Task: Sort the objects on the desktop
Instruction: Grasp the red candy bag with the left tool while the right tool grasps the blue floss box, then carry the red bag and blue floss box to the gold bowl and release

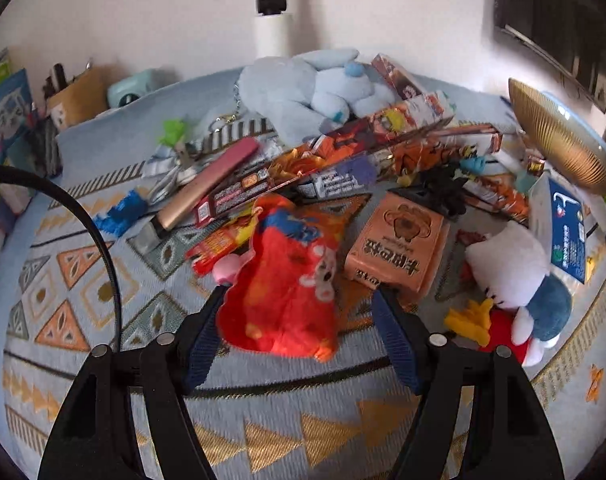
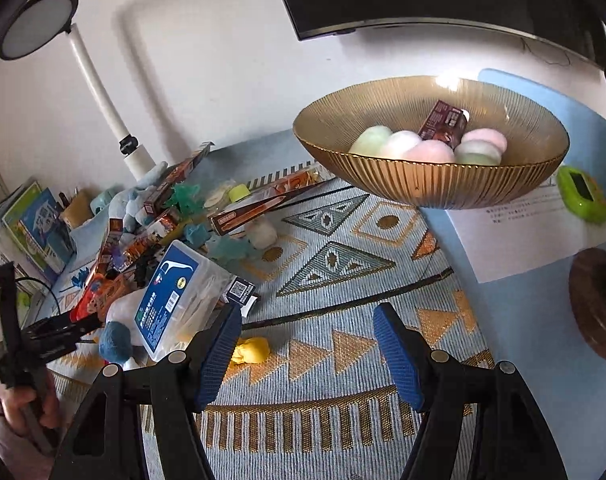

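Here the gold bowl (image 2: pixel 431 168) at two o'clock holds pastel puffs (image 2: pixel 427 146) and a brown box (image 2: pixel 447 120). The right gripper (image 2: pixel 307 320) gapes empty over bare mat (image 2: pixel 343 248). The left gripper (image 1: pixel 301 292), half open, straddles a red pouch (image 1: pixel 287 280) without pinching it, beside the twelve o'clock clutter.

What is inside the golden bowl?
The golden bowl holds pastel soft balls in green, white and pink, with a dark red box leaning on them. Its near wall hides anything beneath them.
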Demonstrator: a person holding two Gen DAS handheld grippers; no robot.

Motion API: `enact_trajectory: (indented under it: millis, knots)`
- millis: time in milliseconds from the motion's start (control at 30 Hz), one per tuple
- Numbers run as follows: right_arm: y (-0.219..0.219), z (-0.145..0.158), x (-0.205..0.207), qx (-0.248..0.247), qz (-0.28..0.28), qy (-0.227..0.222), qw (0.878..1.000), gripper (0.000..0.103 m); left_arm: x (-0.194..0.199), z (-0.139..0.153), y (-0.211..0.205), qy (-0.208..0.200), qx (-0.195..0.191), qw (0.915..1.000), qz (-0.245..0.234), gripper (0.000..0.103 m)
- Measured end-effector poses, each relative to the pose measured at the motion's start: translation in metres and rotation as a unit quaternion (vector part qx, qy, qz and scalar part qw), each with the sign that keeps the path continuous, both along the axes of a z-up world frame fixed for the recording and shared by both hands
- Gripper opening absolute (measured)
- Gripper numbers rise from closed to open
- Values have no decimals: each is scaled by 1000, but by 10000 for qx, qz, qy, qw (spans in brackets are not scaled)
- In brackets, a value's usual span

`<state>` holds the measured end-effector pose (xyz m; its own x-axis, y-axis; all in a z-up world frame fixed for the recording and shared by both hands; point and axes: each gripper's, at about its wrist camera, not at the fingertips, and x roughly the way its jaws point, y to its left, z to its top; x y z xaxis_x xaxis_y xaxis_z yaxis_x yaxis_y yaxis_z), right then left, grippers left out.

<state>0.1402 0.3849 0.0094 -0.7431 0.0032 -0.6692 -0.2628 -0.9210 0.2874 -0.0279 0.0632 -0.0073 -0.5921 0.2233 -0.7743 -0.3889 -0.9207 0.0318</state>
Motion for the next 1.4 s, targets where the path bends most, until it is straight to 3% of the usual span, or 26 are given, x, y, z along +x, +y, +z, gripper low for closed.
enact_trajectory:
  millis: [33,67,233,500,633,667,900,1133,1267,1333,1400]
  knots:
    - [0,0,-1,1,4,-12,10000,67,1,1,-1,28,32,10000,0,50]
    - [-1,0,-1,7,6,-20,10000,67,0,0,-5,14,63,10000,57,37]
    - [0,0,-1,-5,34,-10,10000,67,7,5,-27,-86,717,9972,202,34]
    - [3,6,8,-351,178,273,9989,67,64,15,-55,168,1217,9910,537,34]
    - [-3,4,3,-1554,456,227,9865,67,62,10,-72,158,1598,9844,714,34]
    - [-9,5,-1,-1648,508,183,9848,67,62,11,-73,174,1640,9837,718,34]
    - [-55,11,-44,-1668,629,-143,9839,67,62,10,-75,119,1777,9811,754,34]
    - [-74,-4,-86,-1394,90,-785,9871,67,63,10,-77,130,1903,9789,734,34]
    - [-85,-9,-102,-900,34,-893,9919,67,63,10,-79,126,1988,9773,715,34]
    - [-93,-10,-103,-405,166,-809,9958,67,63,10,-79,128,2020,9768,699,34]
    - [-92,-10,-99,-289,211,-734,9967,66,64,10,-79,142,2042,9764,684,34]
